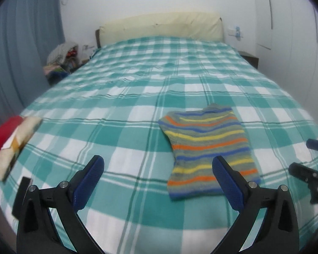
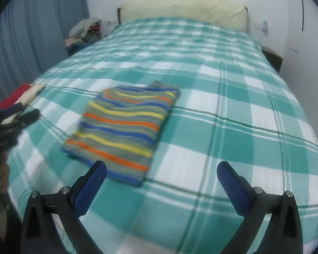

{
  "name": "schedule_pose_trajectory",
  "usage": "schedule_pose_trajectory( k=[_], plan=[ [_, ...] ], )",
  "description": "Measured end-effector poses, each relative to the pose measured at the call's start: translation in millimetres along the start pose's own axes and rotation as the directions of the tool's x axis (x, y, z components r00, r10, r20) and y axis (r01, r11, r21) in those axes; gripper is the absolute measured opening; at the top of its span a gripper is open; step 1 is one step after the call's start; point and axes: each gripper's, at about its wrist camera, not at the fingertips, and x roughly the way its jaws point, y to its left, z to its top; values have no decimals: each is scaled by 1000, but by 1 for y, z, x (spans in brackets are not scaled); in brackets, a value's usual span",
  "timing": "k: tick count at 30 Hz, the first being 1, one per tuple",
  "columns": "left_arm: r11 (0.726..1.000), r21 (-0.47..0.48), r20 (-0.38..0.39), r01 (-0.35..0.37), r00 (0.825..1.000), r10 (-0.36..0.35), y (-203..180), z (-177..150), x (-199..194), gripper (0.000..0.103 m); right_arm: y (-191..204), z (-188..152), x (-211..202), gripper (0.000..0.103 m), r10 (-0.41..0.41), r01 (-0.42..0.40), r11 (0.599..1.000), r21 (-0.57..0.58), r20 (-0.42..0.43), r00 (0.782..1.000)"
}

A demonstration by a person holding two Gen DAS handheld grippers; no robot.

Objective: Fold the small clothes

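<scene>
A small striped knit garment (image 1: 207, 148), in grey, blue, orange and yellow, lies folded flat on the green-and-white checked bed (image 1: 120, 110). It also shows in the right wrist view (image 2: 125, 127). My left gripper (image 1: 158, 165) is open and empty, above the bed just to the left of the garment's near end. My right gripper (image 2: 161, 169) is open and empty, above the bed just to the right of the garment's near corner. The right gripper shows at the right edge of the left wrist view (image 1: 311, 169); the left one shows at the left edge of the right wrist view (image 2: 12, 120).
A stack of folded clothes, red and cream (image 1: 10, 141), lies at the bed's left edge. A cream headboard cushion (image 1: 161, 27) is at the far end. Grey curtains (image 1: 25, 48) and a pile of things (image 1: 61, 61) stand to the left, white wardrobe doors (image 1: 290, 31) to the right.
</scene>
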Motion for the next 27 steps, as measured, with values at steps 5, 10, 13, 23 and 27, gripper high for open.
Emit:
schedule_pose_trajectory(
  k=[5, 10, 13, 23, 27],
  plan=[
    [998, 35, 22, -59, 998, 58, -14, -5, -30, 102, 30, -6, -35, 103, -31, 33, 999, -24, 55, 998],
    [1000, 6, 18, -3, 1000, 3, -17, -12, -56, 102, 45, -9, -60, 103, -52, 53, 999, -8, 77, 996],
    [999, 5, 30, -43, 999, 43, -20, -17, -72, 102, 53, -9, -73, 103, -50, 51, 999, -5, 78, 996],
    [998, -8, -17, -66, 998, 66, -15, -14, -93, 102, 74, -3, -99, 103, -79, 79, 997, 0, 39, 996],
    [998, -42, -41, -53, 998, 51, -9, -6, -91, 102, 81, 6, -106, 103, -106, 106, 994, -14, 42, 993]
  ],
)
